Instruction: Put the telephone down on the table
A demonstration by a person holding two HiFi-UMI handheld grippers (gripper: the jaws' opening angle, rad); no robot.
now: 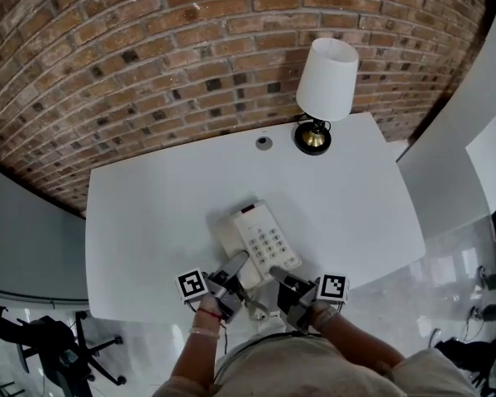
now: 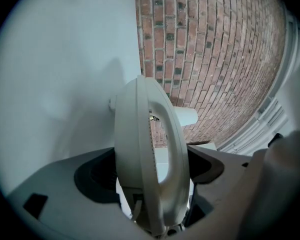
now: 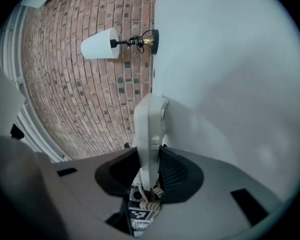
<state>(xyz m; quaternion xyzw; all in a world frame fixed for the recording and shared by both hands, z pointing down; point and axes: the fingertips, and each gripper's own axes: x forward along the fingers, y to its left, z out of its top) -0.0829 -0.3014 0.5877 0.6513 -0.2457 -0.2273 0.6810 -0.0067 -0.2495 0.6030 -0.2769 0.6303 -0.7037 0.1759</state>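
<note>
White tabletop (image 1: 149,213) fills view. Telephone (image 1: 260,240) over its near-centre part, long axis running away from person, far end angled left; contact with surface unclear. Left hand-held gripper (image 1: 236,267) clamps near-left handset side, right hand-held gripper (image 1: 281,278) clamps near-right edge. Both equally near, phone straight ahead of each.
</note>
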